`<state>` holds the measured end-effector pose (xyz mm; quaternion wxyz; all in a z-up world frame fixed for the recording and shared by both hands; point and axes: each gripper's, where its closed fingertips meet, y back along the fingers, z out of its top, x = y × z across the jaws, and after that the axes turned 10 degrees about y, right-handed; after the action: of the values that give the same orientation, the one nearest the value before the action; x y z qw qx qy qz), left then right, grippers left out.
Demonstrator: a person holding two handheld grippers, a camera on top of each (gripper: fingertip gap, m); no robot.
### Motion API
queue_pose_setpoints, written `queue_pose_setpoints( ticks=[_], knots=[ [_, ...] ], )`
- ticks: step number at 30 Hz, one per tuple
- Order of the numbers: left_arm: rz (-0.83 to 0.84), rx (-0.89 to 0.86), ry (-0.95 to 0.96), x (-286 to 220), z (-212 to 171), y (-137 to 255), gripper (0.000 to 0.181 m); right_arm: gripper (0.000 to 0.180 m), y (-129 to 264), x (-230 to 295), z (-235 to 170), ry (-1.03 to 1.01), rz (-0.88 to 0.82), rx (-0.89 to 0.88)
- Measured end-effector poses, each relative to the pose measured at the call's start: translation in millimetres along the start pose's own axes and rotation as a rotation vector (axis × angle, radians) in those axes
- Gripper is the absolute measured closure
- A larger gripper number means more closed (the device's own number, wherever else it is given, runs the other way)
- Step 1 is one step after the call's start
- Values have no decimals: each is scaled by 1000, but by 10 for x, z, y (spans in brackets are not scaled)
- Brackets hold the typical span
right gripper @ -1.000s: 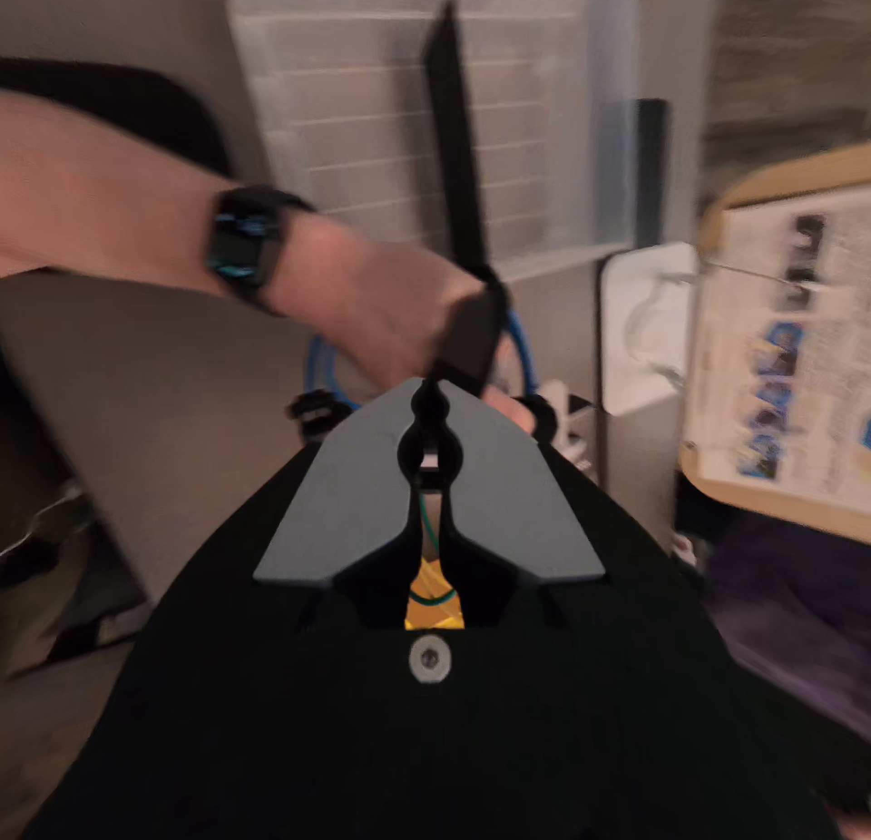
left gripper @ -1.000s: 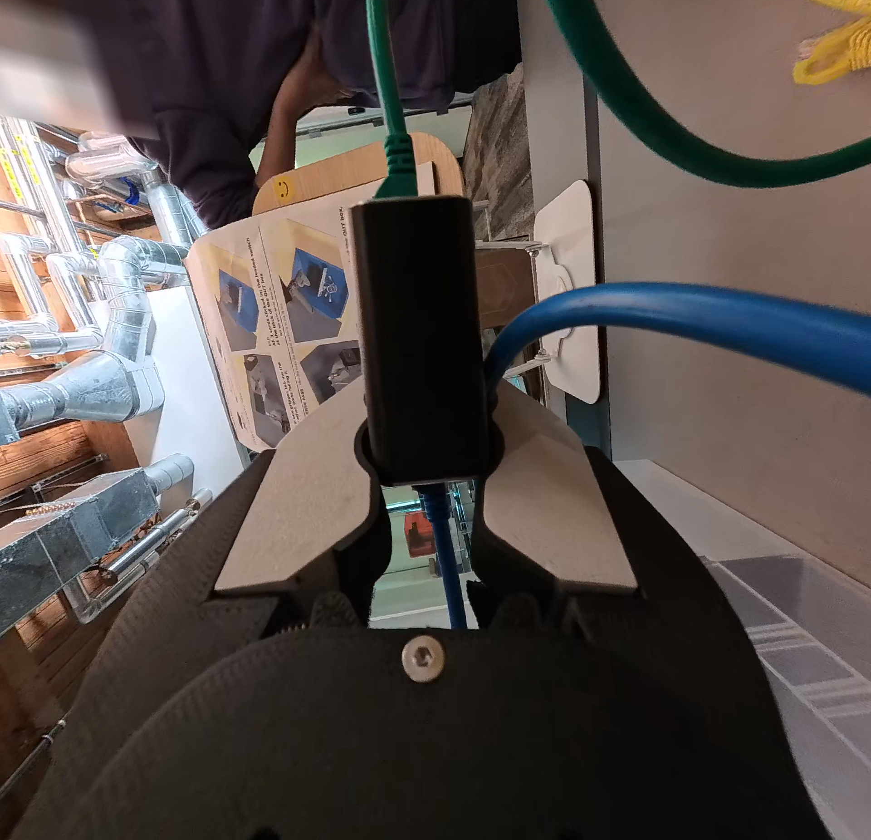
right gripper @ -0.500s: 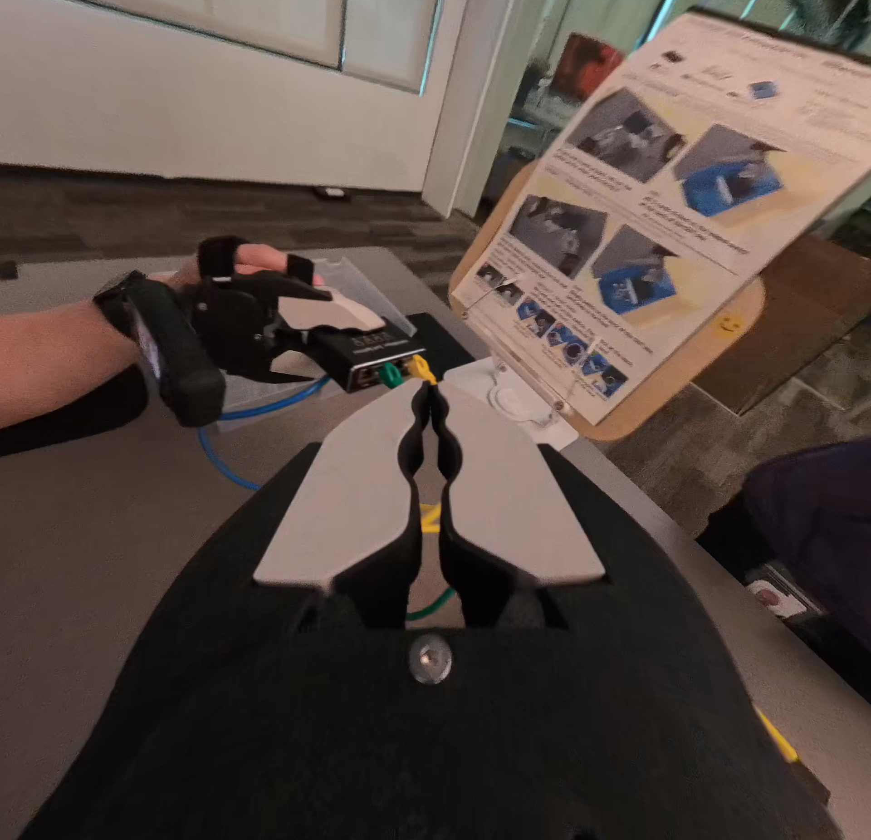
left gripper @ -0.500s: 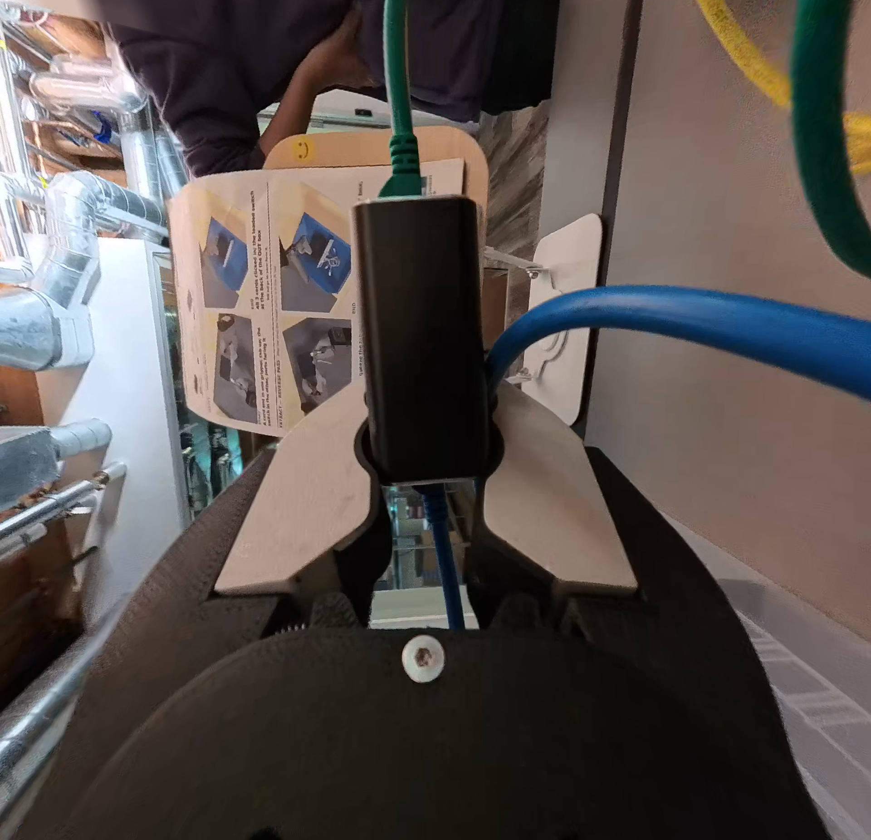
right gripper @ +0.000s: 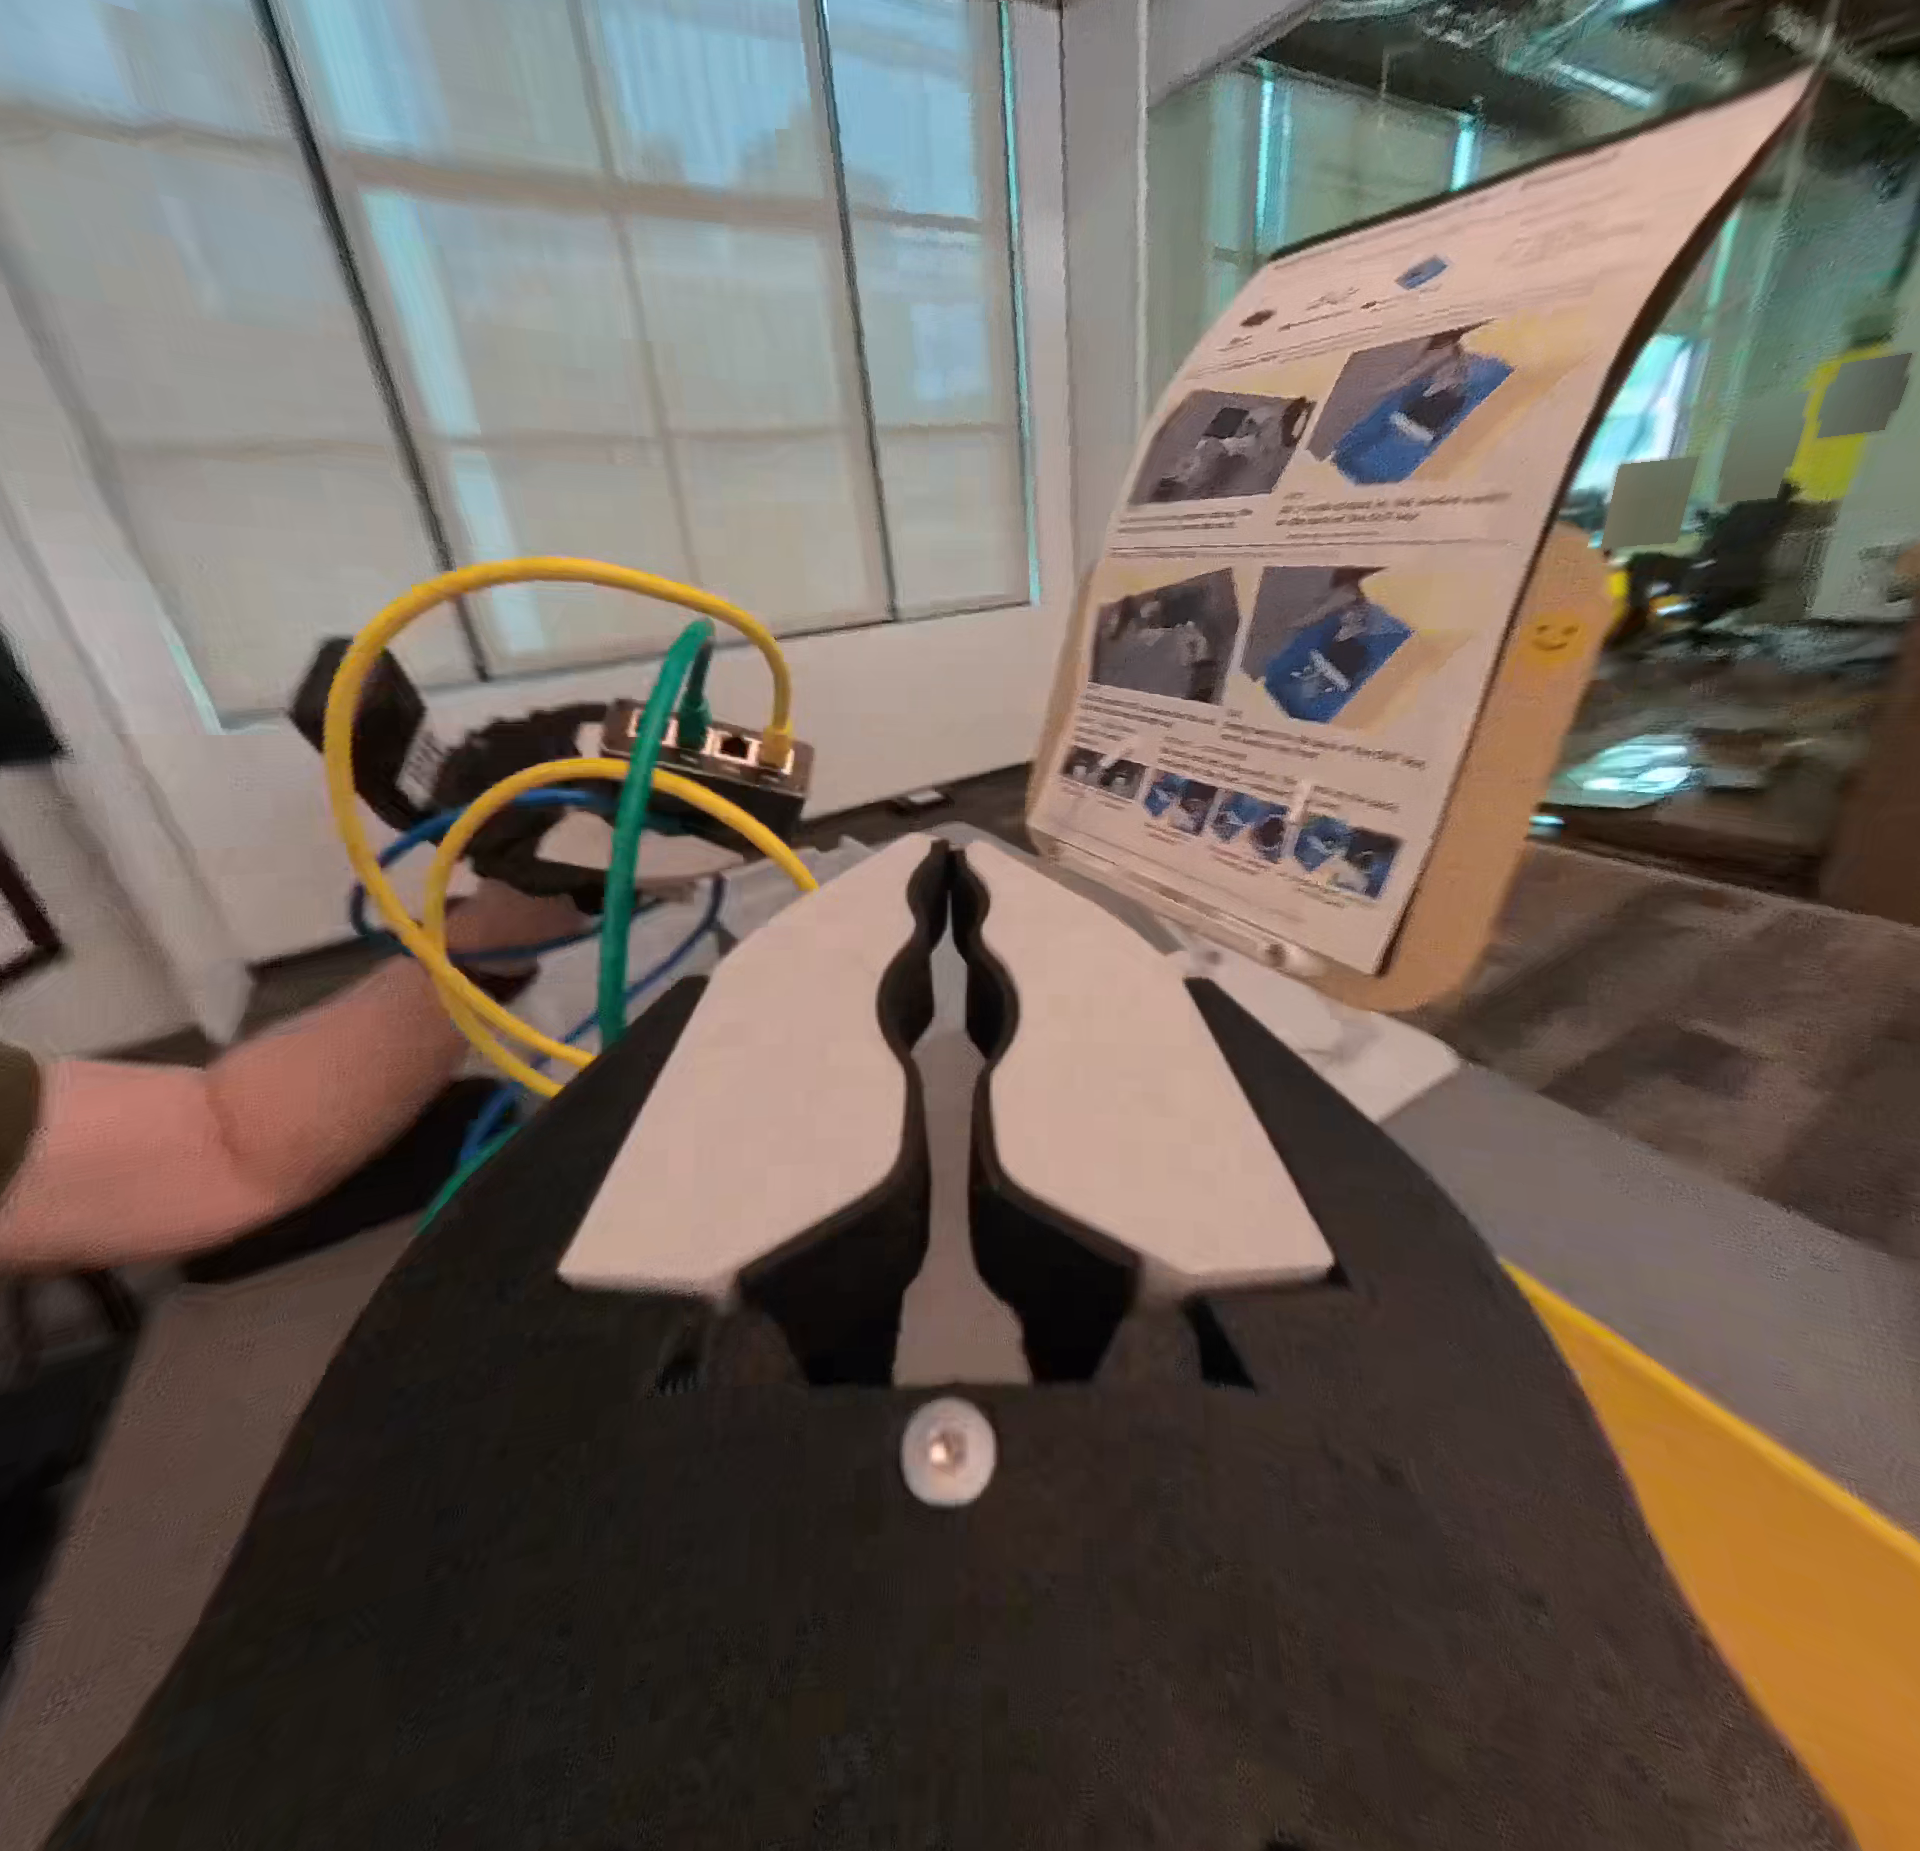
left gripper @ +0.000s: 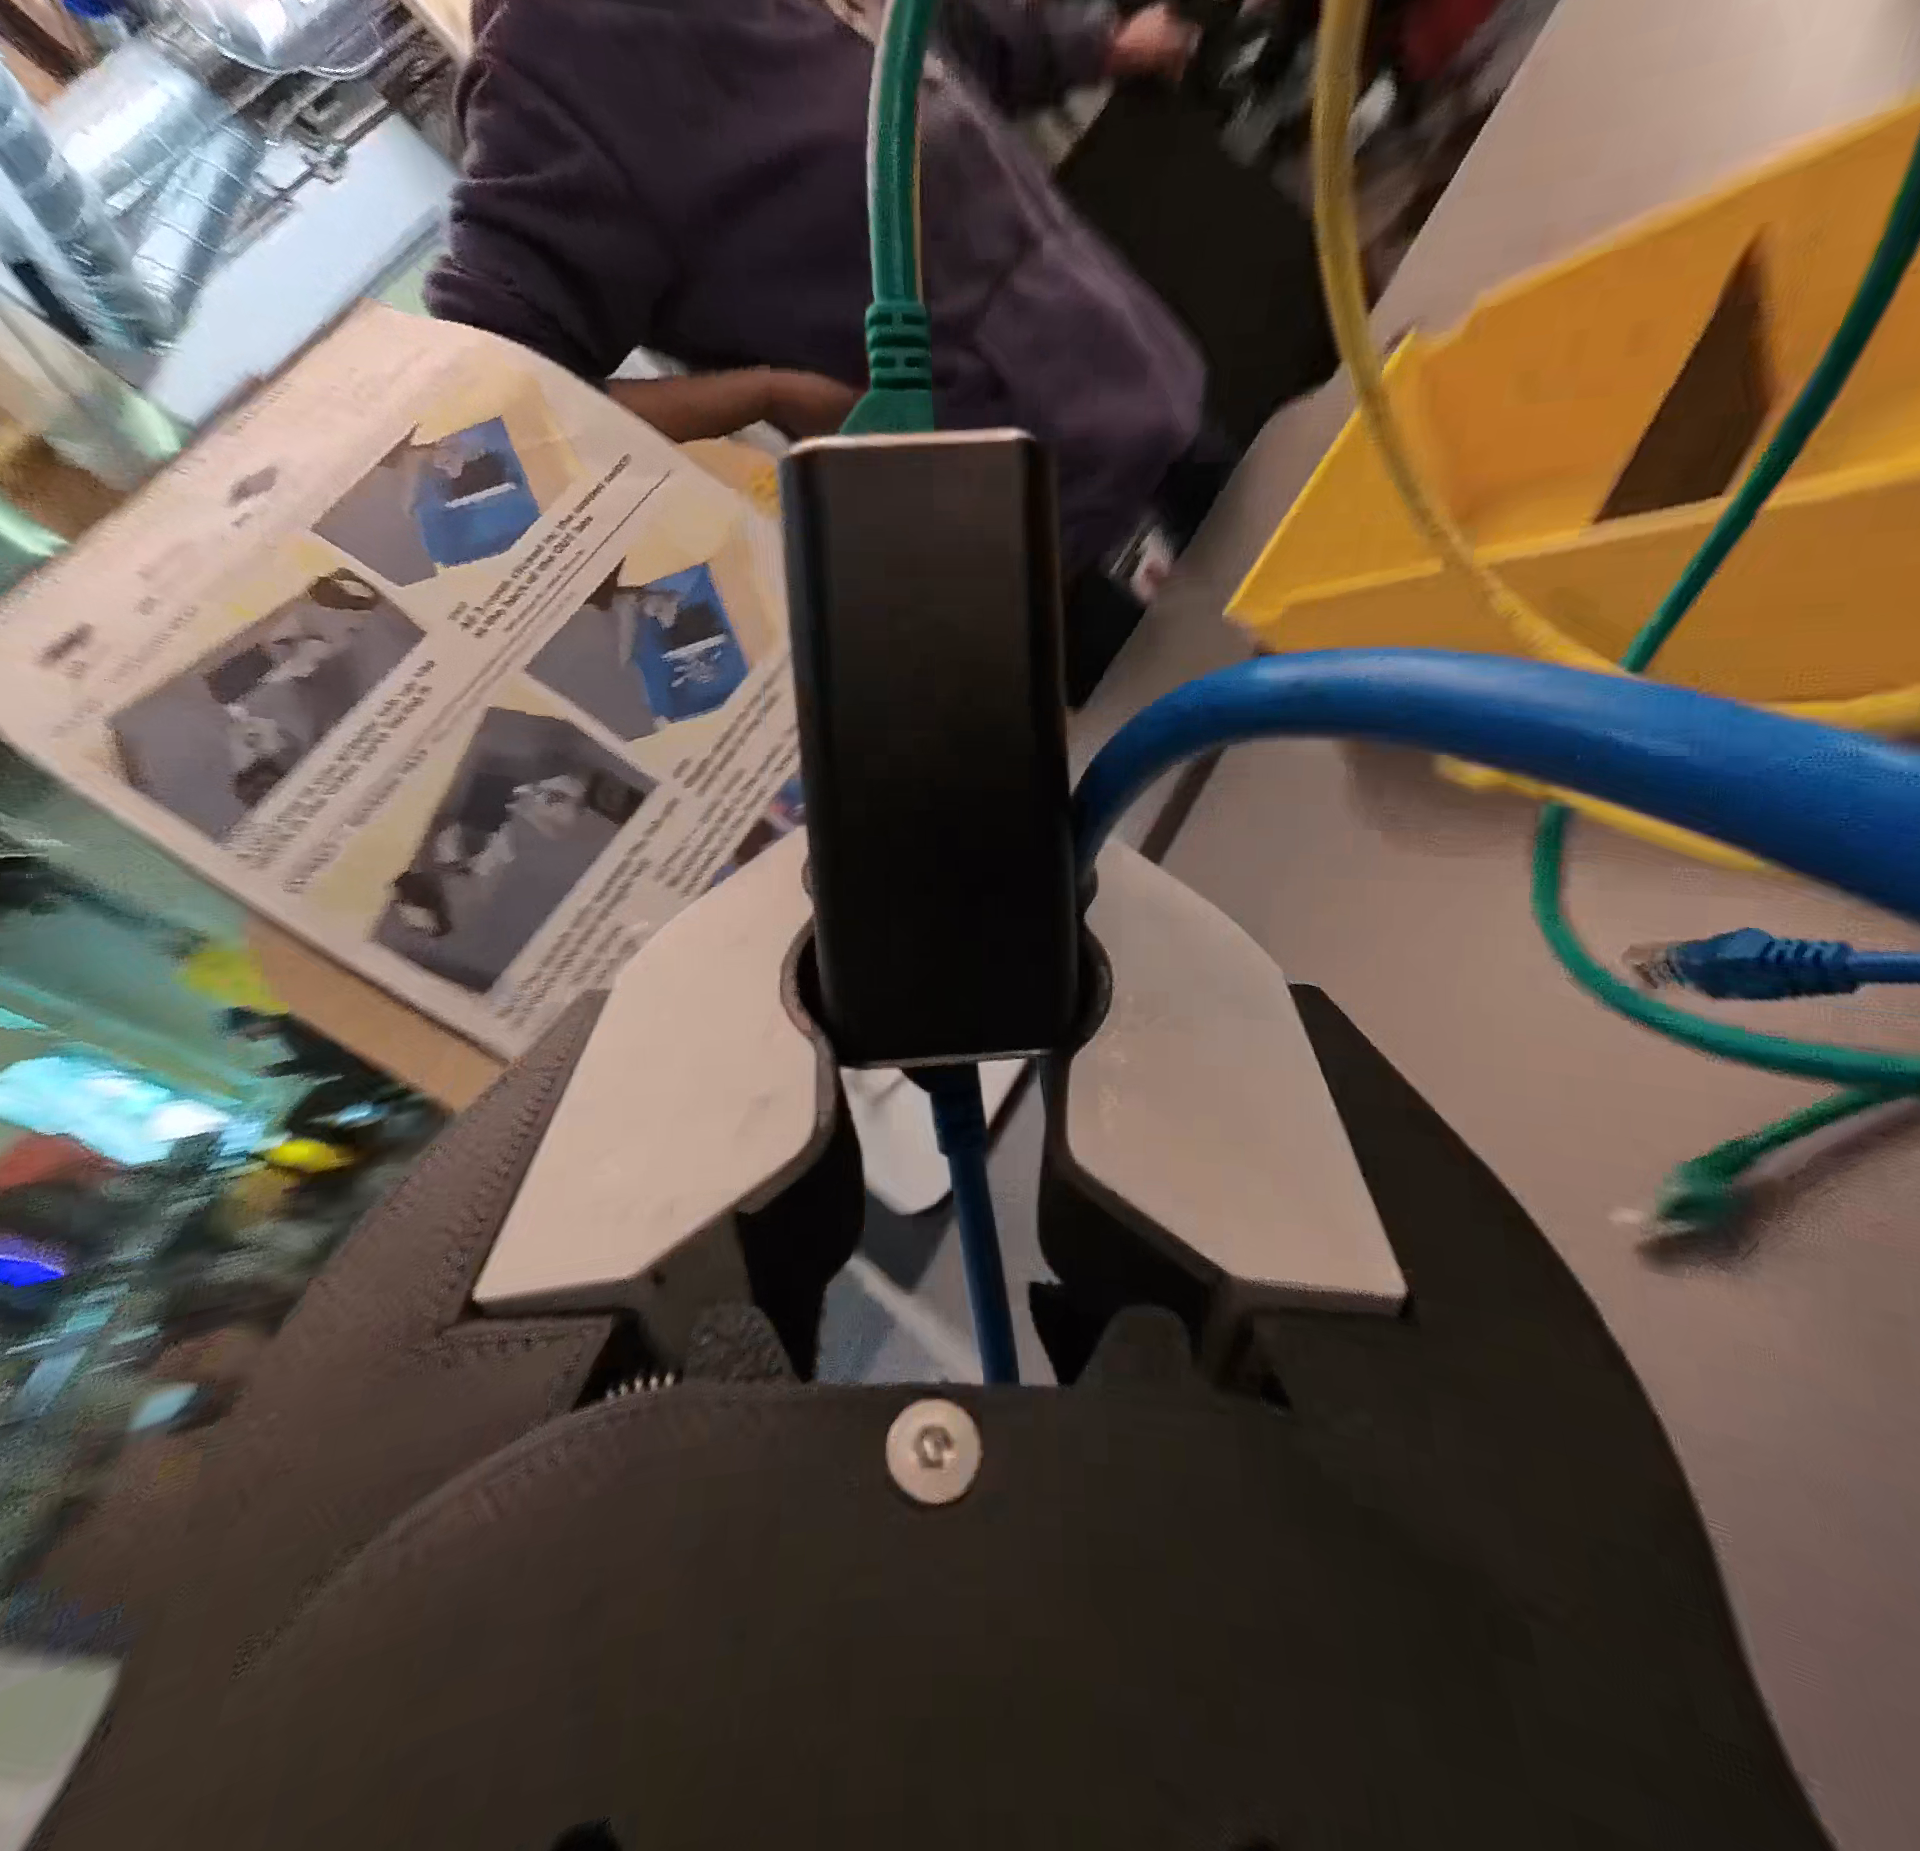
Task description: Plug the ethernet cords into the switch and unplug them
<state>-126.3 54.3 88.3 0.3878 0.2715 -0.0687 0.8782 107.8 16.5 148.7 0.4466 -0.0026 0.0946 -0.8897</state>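
My left gripper (left gripper: 940, 960) is shut on the black switch (left gripper: 930, 741), held edge-on and lifted off the table. A green cord (left gripper: 894, 243) is plugged into its far end, and a blue cord (left gripper: 1558, 752) runs from its near end and loops right. In the right wrist view the switch (right gripper: 717, 762) is up in the air at left, with the green cord (right gripper: 634, 845) and a yellow cord (right gripper: 416, 825) plugged into its ports. My right gripper (right gripper: 948, 882) is shut and empty, to the right of the switch and apart from it.
A yellow bin (left gripper: 1621, 471) stands on the grey table (left gripper: 1558, 1334) at right, with a loose blue plug (left gripper: 1745, 965) and a green plug (left gripper: 1694, 1204) lying nearby. A printed instruction sheet on a wooden stand (right gripper: 1340, 606) stands behind. A person in dark clothing (left gripper: 727, 191) is beyond the table. The left gripper's tips are roughly 25 cm from the right gripper's.
My left gripper has swung and tilted with the switch, bringing the yellow bin and the table into its view. My right gripper has tipped upward and stayed shut.
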Motion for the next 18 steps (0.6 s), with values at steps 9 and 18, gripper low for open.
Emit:
queue_pose_setpoints(
  ticks=[9, 18],
  knots=[
    [39, -110, 62, 106, 105, 69, 143, 172, -385, -39, -339, -123, 52, -26],
    [156, -160, -281, -74, 214, 113, 143, 167, -56, 149, 286, 108, -3, -219]
  ],
)
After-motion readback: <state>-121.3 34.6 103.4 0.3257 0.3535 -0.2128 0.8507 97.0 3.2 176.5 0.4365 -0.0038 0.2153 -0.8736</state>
